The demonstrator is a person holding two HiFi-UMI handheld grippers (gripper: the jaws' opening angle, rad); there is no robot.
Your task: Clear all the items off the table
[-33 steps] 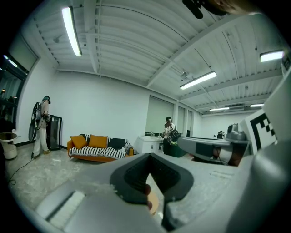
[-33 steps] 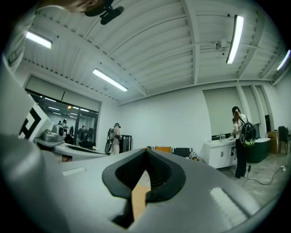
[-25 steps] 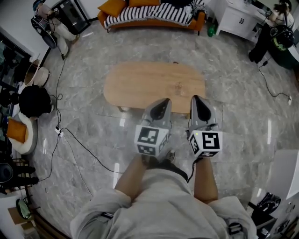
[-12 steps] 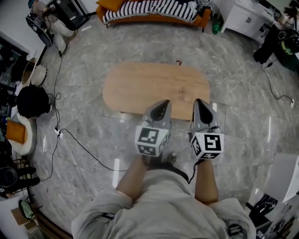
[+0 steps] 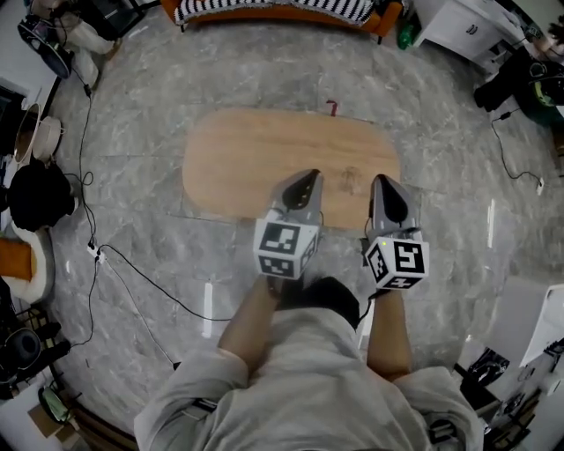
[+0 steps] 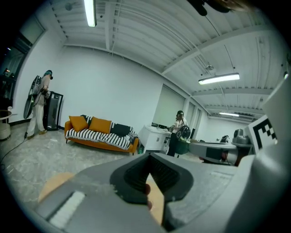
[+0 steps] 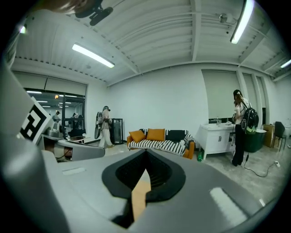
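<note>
The oval wooden table lies ahead of me with a bare top. A small red thing sits at its far edge. My left gripper hovers over the near edge, shut with nothing in it. My right gripper is level with it to the right, also shut and empty. In the left gripper view the left gripper has its jaws together, a strip of tabletop showing beyond them. The right gripper view shows the right gripper the same way, over the tabletop.
An orange sofa with a striped blanket stands past the table. Cables run over the marble floor at left. A white cabinet and a person are at the back right. Another person stands far left.
The head view has tipped down and forward, so the table sits lower in the frame. Both grippers have moved slightly forward over the table's near edge, still shut.
</note>
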